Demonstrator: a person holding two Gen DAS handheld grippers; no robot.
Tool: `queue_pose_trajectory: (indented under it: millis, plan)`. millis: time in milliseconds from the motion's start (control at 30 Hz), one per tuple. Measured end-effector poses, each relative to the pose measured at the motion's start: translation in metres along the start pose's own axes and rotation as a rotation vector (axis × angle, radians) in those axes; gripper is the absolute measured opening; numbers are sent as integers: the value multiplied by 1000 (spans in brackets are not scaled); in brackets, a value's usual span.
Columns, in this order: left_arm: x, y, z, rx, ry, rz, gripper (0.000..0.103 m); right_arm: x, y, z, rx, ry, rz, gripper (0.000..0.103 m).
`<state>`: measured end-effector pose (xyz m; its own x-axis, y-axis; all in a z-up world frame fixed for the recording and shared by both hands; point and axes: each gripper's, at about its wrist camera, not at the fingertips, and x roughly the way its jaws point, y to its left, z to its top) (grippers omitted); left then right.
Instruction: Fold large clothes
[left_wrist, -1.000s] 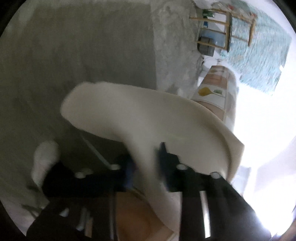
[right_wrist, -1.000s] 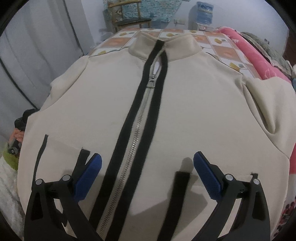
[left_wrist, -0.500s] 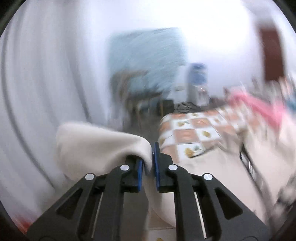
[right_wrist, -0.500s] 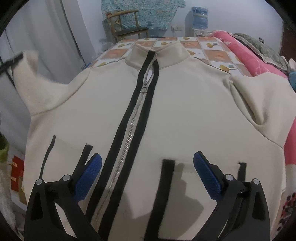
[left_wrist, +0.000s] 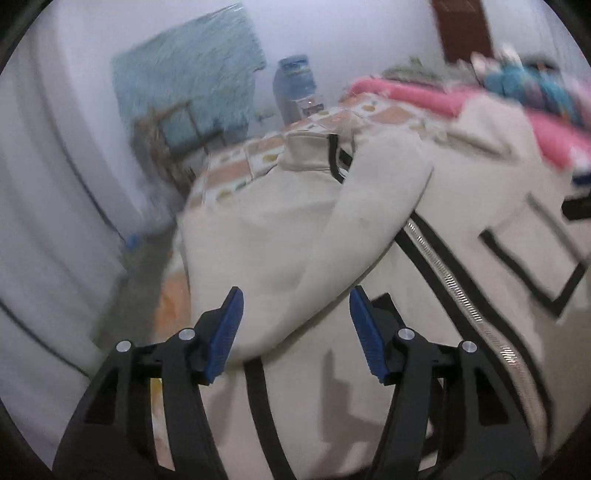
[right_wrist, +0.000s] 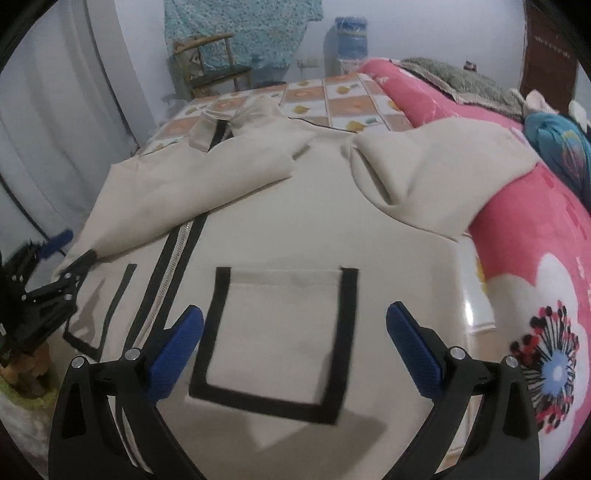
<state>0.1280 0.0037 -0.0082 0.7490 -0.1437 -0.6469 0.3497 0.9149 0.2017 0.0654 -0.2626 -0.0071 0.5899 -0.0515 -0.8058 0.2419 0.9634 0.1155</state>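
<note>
Checked bedspread (right_wrist: 343, 107) carries the cream jacket (right_wrist: 295, 229), left sleeve (right_wrist: 192, 192) folded across its chest. Both the left gripper (left_wrist: 295, 332) and right gripper (right_wrist: 295, 350) gape, empty. Right sleeve (right_wrist: 436, 173), bunched against the pink blanket (right_wrist: 517, 229), may snag.

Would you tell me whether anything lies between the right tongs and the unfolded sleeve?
Nothing visible does: from the right tongs only flat jacket front leads to the sleeve, bunched against the pink blanket.

the left wrist view is motion-blurred, smearing the chair (left_wrist: 173, 133) at ten o'clock, while the folded sleeve (right_wrist: 207, 188) hides the upper zipper (right_wrist: 168, 280) at nine o'clock.
</note>
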Motion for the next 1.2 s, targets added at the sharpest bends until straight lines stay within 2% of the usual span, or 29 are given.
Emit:
queue_pose_trajectory:
  millis: [67,133,200,233,300,400,500,600,700,733,800,867,933,1033,1200]
  plan:
    - [-1,14,-5,-87,-4,-38,57,-4,-8,9,25,16,59,96]
    - [14,29,-8,-143,31,-27,57,-6,-10,25,50,22,128,96]
    - [36,34,-12,-180,77,-1,57,-3,-5,49,64,26,190,96]
    - [40,38,-15,-208,85,-16,57,2,2,67,63,27,244,96]
    - [43,40,-21,-248,83,-42,57,13,16,94,46,31,288,96]
    - [50,42,-30,-266,89,-46,57,41,41,133,-18,22,228,93]
    - [58,41,-34,-275,86,-46,57,77,63,159,-54,64,187,85]
    - [58,39,-36,-267,76,-38,57,127,88,185,-119,97,72,77]
    - [57,40,-37,-265,67,-43,58,172,94,202,-141,145,-19,67]
    - [56,40,-38,-266,65,-47,59,180,93,204,-140,158,-41,58]
    - [54,41,-39,-269,60,-54,59,192,90,206,-142,180,-54,50]
    - [53,43,-40,-274,55,-62,59,187,90,205,-145,175,-40,19]
    - [52,44,-41,-281,47,-70,60,177,93,201,-187,155,-49,2]
    - [51,45,-41,-288,43,-76,60,151,89,194,-206,96,-44,2]
    - [42,54,-41,-329,25,-129,60,83,79,173,-193,-30,83,2]
